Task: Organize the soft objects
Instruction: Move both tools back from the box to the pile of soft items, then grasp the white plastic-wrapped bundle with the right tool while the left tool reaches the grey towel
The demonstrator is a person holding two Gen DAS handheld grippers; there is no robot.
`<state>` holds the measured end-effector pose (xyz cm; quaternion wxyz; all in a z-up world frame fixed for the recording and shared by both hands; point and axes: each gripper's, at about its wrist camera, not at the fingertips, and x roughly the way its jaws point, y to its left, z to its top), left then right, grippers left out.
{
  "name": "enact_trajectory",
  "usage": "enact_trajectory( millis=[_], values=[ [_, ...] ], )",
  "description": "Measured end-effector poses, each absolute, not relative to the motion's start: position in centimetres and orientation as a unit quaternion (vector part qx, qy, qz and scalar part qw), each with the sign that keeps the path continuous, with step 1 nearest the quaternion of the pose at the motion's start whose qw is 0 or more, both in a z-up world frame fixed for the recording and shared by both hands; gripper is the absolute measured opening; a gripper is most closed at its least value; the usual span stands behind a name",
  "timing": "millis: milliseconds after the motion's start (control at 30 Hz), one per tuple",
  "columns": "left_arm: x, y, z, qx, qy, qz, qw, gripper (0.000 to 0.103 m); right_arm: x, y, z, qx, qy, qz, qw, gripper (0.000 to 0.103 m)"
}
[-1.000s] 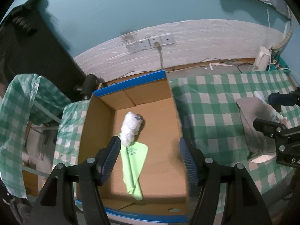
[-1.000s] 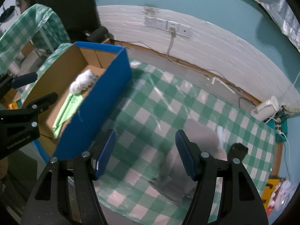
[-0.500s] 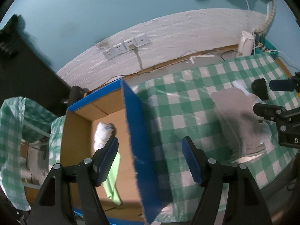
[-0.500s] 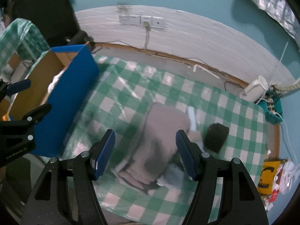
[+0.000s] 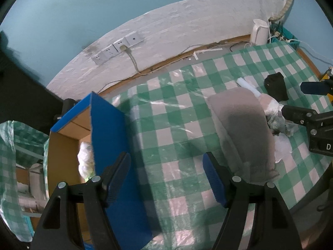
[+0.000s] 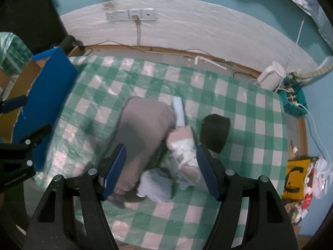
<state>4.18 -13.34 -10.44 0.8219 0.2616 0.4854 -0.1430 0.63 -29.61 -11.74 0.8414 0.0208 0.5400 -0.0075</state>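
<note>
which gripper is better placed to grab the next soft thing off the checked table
Right, probably. The right gripper hangs directly over the pile, its opening jaws framing the grey cloth and the plastic-wrapped bundle. The left gripper frames only bare tablecloth beside the box.

Glossy plastic tablecloth [image 6: 208, 87], matt cardboard box [image 5: 62, 145]

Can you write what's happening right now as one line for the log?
left gripper: open, empty, over tablecloth | right gripper: opening, empty, above grey cloth pile | box: holds white bundle
</note>
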Motion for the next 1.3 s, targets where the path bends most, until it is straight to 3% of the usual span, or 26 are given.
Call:
enact_trajectory(
  millis=[767, 800, 900, 1000, 1300],
  values=[
    [5.3, -19.1, -13.7, 0.278, 0.515, -0.151, 0.797, 0.074, 2.0, -33.9, -20.4, 0.049, 0.606, -0.02, 0.794, 0.07],
    [5.4, -19.3, -13.7, 0.276, 0.518, -0.152, 0.796, 0.074, 2.0, -33.8, -20.7, 0.049, 0.609, -0.017, 0.792, 0.07],
    [5.5, -19.7, -13.8, 0.272, 0.522, -0.161, 0.792, 0.075, 1.8, -33.8, -21.2, 0.054, 0.615, -0.008, 0.787, 0.051],
    [5.3, -20.2, -13.9, 0.272, 0.524, -0.167, 0.79, 0.079, 1.4, -34.3, -21.0, 0.054, 0.613, -0.01, 0.788, 0.046],
    [4.8, -22.3, -14.4, 0.271, 0.534, -0.181, 0.78, 0.079, -0.6, -36.8, -20.1, 0.062, 0.608, -0.031, 0.791, 0.044]
  ],
)
